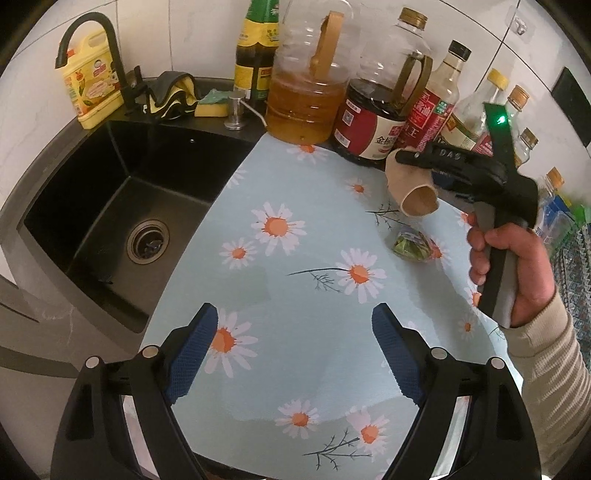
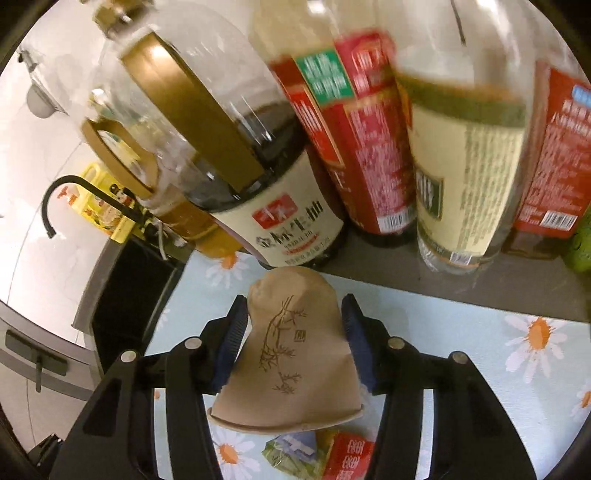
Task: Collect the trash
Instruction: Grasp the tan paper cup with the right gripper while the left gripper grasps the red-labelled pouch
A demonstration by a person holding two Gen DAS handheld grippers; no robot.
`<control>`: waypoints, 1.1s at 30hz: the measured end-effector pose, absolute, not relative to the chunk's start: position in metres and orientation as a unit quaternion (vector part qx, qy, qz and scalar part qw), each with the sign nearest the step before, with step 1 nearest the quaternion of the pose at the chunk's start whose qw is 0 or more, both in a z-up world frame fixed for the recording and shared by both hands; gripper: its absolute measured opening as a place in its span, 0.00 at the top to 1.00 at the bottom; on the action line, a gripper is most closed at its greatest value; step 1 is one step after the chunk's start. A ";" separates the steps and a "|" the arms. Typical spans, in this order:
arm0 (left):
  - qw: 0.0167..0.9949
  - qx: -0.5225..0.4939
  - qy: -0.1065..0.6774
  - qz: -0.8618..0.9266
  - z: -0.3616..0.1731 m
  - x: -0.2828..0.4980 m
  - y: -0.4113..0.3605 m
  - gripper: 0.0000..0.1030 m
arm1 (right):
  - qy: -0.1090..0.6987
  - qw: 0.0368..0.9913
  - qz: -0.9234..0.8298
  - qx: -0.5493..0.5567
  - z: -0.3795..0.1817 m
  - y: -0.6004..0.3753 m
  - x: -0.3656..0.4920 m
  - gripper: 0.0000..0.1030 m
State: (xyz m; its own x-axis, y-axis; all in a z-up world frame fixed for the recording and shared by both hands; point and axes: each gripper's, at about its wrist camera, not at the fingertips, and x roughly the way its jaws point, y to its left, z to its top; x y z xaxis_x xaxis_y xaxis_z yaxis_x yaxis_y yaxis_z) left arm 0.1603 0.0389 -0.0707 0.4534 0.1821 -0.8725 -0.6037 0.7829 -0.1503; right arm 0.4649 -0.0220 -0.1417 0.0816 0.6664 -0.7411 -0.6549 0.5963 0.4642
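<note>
In the left wrist view, the left claw (image 1: 293, 354) stands wide apart at the bottom of the frame, nothing between its pads, over the daisy-print counter (image 1: 303, 206). At mid right a crumpled green wrapper (image 1: 413, 245) lies on the counter. Above it, the right claw (image 2: 293, 339) is clamped on a crushed brown paper cup (image 2: 291, 354), in front of the bottles (image 1: 373, 122) along the top.

White tiled wall (image 1: 192, 33), black sink (image 1: 122, 221) w/ black faucet (image 1: 92, 40), daisy-print counter cloth (image 1: 303, 295).
</note>
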 end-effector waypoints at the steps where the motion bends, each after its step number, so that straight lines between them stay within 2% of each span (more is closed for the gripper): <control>1: 0.822 -0.226 0.465 0.237 -0.071 0.162 0.038 0.19 | 0.504 0.736 0.452 0.007 -0.137 -0.025 0.465 0.49; 12: 0.835 -0.200 0.477 0.189 -0.074 0.204 0.021 0.19 | 0.460 0.758 0.461 0.025 -0.089 -0.090 0.453 0.49; 21: 0.846 -0.153 0.497 0.121 -0.085 0.267 -0.002 0.19 | 0.461 0.775 0.428 0.055 -0.079 -0.167 0.446 0.49; 24: 0.846 -0.135 0.503 0.111 -0.093 0.288 -0.009 0.14 | 0.464 0.779 0.417 0.062 -0.078 -0.195 0.442 0.49; 33: 0.828 -0.098 0.544 0.092 -0.121 0.342 -0.022 0.14 | 0.478 0.783 0.387 0.093 -0.095 -0.262 0.423 0.49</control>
State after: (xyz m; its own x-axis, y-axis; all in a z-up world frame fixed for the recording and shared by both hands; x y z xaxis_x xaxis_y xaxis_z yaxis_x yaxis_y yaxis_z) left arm 0.3415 -0.0225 -0.1205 0.3909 0.0466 -0.9193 -0.2596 0.9638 -0.0615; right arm 0.4232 -0.2616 -0.0949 0.2443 0.6951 -0.6762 -0.5168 0.6833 0.5157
